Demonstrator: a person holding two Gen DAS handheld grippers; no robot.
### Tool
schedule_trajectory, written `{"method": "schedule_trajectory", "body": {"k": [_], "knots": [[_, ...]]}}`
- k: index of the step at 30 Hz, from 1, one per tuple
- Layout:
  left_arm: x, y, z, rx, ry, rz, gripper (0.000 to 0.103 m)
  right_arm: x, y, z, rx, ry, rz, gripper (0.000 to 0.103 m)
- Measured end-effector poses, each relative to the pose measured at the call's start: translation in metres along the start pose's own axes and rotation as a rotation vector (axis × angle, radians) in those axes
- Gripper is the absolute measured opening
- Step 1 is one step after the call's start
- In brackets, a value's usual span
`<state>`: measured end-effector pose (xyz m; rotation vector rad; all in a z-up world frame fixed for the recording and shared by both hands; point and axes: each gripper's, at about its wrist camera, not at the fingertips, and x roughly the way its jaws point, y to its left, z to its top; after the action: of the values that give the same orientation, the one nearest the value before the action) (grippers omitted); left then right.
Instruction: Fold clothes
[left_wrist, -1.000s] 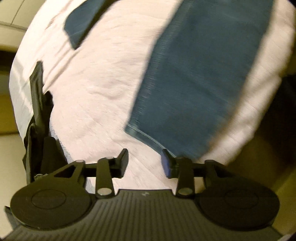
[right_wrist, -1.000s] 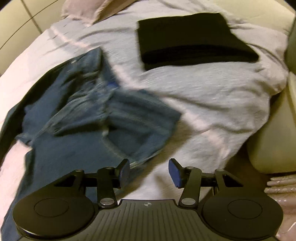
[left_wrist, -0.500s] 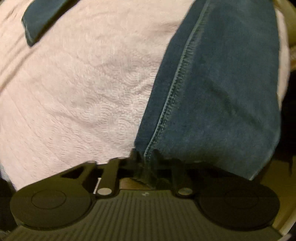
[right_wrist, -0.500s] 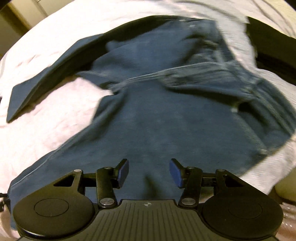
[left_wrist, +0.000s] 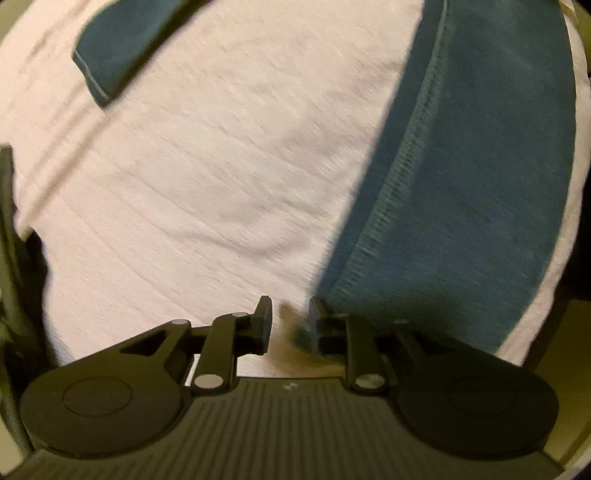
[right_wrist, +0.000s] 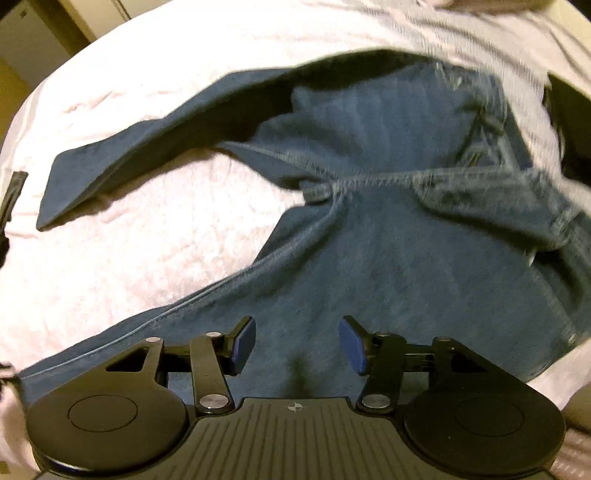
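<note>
A pair of blue jeans (right_wrist: 369, 240) lies spread on a pale pink bed cover (right_wrist: 129, 240), its waistband crumpled at the right and one leg (right_wrist: 129, 158) stretching away to the left. In the left wrist view the near leg (left_wrist: 461, 184) runs down the right side, and the far leg's end (left_wrist: 118, 55) shows at top left. My left gripper (left_wrist: 288, 321) sits at the near leg's lower corner. Its jaws are opening, with a blurred bit of denim by the right finger and no pad pressing on it. Over the thigh hangs my right gripper (right_wrist: 297, 343), open and empty.
A folded black garment (right_wrist: 569, 122) lies on the bed at the right edge of the right wrist view. The bed's edge (left_wrist: 535, 295) drops off just right of the near leg. A dark object (left_wrist: 7, 229) stands off the bed's left side.
My left gripper closed at the near leg's hem corner and has since parted again. The right gripper swung left from the waistband and the black garment to over the thigh, still open.
</note>
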<state>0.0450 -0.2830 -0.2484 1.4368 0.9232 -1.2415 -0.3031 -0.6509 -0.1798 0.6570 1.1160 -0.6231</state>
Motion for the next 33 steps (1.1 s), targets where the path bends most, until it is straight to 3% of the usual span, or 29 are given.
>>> {"method": "schedule_trajectory", "body": {"k": [4,8,9,14,17,19,20,21,25,27,30,33], "knots": [[-0.013,0.025,0.037,0.041,-0.118,0.112,0.023,-0.005,0.001,0.008,-0.005,-0.051,-0.017,0.055],[-0.011,0.043,0.099,0.039,-0.267,0.168,0.044,-0.001,0.009,0.018,-0.045,-0.071,-0.008,0.056],[-0.006,0.045,0.116,0.048,-0.289,0.182,0.044,0.002,0.013,0.022,-0.075,-0.071,-0.003,0.056],[0.030,0.037,0.191,0.157,-0.324,0.279,0.046,0.029,0.027,0.048,-0.225,-0.066,0.027,0.057],[0.057,0.038,0.216,0.207,-0.323,0.336,0.046,0.055,0.031,0.066,-0.303,-0.050,0.033,0.057],[0.073,0.040,0.226,0.233,-0.310,0.367,0.041,0.068,0.032,0.077,-0.355,-0.051,0.036,0.057],[0.079,0.043,0.230,0.240,-0.297,0.376,0.029,0.073,0.032,0.081,-0.380,-0.055,0.039,0.057],[0.079,0.049,0.232,0.232,-0.275,0.370,0.009,0.077,0.032,0.083,-0.415,-0.063,0.035,0.057],[0.031,0.065,0.226,0.225,-0.313,0.387,0.004,0.085,0.043,0.083,-0.634,-0.106,-0.046,0.057],[-0.015,0.073,0.220,0.238,-0.317,0.361,0.004,0.082,0.042,0.086,-0.659,-0.128,-0.041,0.057],[-0.097,0.099,0.216,0.168,-0.328,0.215,0.004,0.070,0.036,0.091,-0.641,-0.169,-0.026,0.057],[-0.143,0.134,0.226,0.098,-0.269,0.066,0.006,0.058,0.033,0.092,-0.597,-0.202,-0.011,0.057]]}}
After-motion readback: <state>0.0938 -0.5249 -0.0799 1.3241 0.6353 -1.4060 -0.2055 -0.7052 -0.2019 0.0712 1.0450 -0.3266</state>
